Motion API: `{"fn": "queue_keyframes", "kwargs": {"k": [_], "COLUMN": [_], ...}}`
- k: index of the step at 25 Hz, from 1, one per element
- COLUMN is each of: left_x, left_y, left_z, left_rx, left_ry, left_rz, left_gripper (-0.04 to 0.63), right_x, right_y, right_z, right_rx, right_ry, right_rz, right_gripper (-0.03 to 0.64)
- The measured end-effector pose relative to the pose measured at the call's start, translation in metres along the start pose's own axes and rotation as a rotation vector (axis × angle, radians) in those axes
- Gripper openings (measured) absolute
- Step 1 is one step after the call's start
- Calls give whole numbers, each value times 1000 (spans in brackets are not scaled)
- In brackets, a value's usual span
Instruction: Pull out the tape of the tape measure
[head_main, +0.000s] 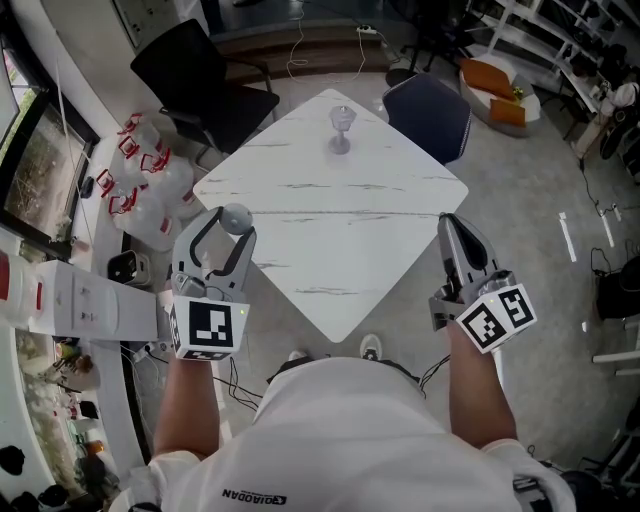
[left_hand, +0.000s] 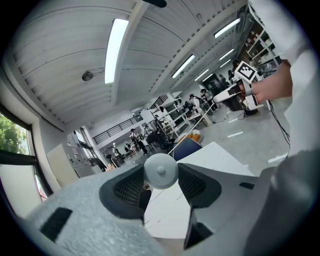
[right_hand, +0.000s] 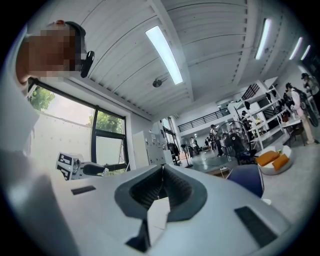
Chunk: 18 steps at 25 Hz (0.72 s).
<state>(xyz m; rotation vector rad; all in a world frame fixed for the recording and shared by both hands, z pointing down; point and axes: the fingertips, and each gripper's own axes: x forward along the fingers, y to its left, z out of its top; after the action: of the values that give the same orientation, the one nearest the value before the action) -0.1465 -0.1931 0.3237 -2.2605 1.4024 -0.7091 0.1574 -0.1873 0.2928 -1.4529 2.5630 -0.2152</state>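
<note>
left gripper (head_main: 234, 230) jaws grip tape measure (left_hand: 161, 170); right gripper (head_main: 449, 224) jaws together

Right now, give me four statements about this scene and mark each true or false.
1. The left gripper grips a round grey tape measure between its jaws. True.
2. The right gripper has its jaws wide apart. False: they are together.
3. A glass stands upright on the white table. True.
4. The glass stands between the two grippers. False: it stands near the table's far corner, beyond both.
</note>
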Motion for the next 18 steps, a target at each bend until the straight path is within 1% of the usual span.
{"fn": "queue_keyframes", "kwargs": {"k": [8,18], "left_x": [4,14], "left_y": [2,-10], "left_z": [-4,-2], "left_rx": [-15,-15], "left_ry": [0,6], "left_rz": [5,-29], "left_gripper": [222,222], "right_x": [3,13], "right_y": [1,4], "right_z": [-6,-13], "right_rx": [26,41], "right_ry": [3,20], "right_rz": [2,22], "right_gripper": [14,14]}}
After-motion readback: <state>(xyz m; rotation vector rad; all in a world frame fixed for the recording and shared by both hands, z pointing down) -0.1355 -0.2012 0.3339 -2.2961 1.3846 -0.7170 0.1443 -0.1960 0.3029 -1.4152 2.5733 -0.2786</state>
